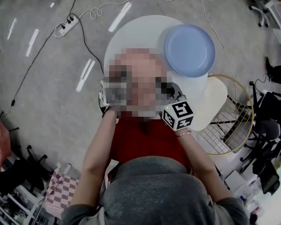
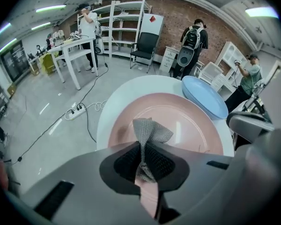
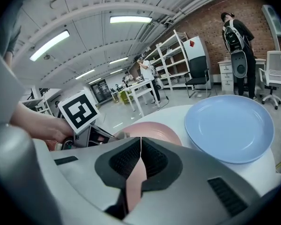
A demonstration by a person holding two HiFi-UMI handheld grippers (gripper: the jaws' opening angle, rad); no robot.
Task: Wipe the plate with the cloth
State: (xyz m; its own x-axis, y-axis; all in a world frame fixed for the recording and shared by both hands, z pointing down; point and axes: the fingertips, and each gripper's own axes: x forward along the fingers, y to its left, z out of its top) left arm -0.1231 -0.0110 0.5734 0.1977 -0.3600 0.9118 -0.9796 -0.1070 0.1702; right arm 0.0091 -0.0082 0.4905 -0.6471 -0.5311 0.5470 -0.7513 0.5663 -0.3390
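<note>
Head view: round white table [image 1: 133, 32] on a grey floor. A blue plate [image 1: 189, 49] sits at its far right edge. A gold wire-frame stand [image 1: 223, 131] is just right of the table, and a power strip [image 1: 68, 26] with cables lies on the floor to the left. Left gripper view: left gripper [image 2: 141, 146], jaws clamped on the grey cloth [image 2: 151, 130], whose free end stands up past the pads. The pink plate [image 2: 189, 125] lies flat on the table below and ahead, the blue plate just beside its far right rim. Whether the cloth touches the pink plate cannot be told. Right gripper view: right gripper [image 3: 140, 143], jaws together at the tips, nothing between them. The pink plate is ahead and shows through the gap behind the pads, with the blue plate to the right. At the left, a hand [image 3: 37, 123] holds the left gripper.
</note>
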